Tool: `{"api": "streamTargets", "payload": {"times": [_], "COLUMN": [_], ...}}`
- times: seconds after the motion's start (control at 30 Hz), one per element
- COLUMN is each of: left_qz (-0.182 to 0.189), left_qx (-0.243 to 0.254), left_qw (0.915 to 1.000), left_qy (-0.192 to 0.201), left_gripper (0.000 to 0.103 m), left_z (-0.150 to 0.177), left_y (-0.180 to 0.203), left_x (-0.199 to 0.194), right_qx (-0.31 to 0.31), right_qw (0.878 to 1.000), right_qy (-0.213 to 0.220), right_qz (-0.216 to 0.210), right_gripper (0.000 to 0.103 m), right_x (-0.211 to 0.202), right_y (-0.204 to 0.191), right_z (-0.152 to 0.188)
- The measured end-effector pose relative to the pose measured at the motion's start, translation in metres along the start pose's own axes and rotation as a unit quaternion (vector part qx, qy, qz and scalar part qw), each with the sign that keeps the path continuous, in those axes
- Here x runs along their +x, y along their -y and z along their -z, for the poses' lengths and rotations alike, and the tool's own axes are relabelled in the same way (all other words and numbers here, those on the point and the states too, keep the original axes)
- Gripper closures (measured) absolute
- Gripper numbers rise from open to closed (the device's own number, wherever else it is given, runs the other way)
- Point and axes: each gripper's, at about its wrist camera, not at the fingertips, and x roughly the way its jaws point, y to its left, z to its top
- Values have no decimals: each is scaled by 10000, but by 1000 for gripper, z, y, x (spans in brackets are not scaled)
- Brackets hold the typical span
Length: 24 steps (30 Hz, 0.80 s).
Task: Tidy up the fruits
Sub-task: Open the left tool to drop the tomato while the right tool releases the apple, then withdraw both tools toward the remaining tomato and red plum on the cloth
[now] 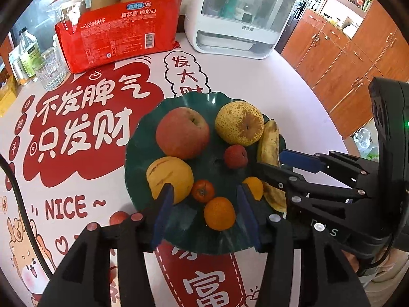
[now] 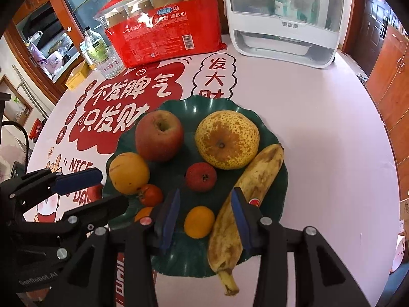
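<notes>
A dark green scalloped plate (image 1: 143,138) (image 2: 276,192) holds an apple (image 1: 182,133) (image 2: 159,135), a speckled pear (image 1: 239,122) (image 2: 227,139), a spotted banana (image 1: 268,143) (image 2: 245,192), a red lychee-like fruit (image 1: 235,156) (image 2: 200,177), a yellow fruit (image 1: 170,176) (image 2: 129,173), a small tomato (image 1: 202,190) (image 2: 150,195) and two oranges. My left gripper (image 1: 205,212) (image 2: 112,188) stands open around one orange (image 1: 219,213) without touching it. My right gripper (image 2: 205,217) (image 1: 268,160) stands open around the other orange (image 2: 199,221), pads apart from it.
The round table (image 1: 268,81) has a pink printed cover. At the back stand a red pack of paper cups (image 1: 115,38), a white appliance (image 1: 237,25), a glass tumbler (image 1: 51,69) and bottles (image 1: 28,53). Wooden cabinets (image 1: 345,58) line the right side.
</notes>
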Motion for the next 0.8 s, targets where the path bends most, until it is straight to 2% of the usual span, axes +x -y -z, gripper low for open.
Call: {"api": "streamTargets", "payload": {"times": [0.27,0.47,0.8], "left_qz": [-134,-215,-415], "left_qx": [34,86,25], "left_qw": [9999,9997,9991], "left_qy": [78,99,44], "left_gripper": [50,44,38], "left_z": [10,27,70], "left_y": [-5,-14,-59], "left_x": [-16,-28,-58], "right_qx": [92,219,356], "right_qw": [9999,9997,9993], "right_qy": [21,-28,-113], "right_qz": [65,44,-29], "right_gripper": [61,61,61], "right_x": [-13,-19,-30], "right_y": [-5,-14,-50], "right_z": [15,34,73]}}
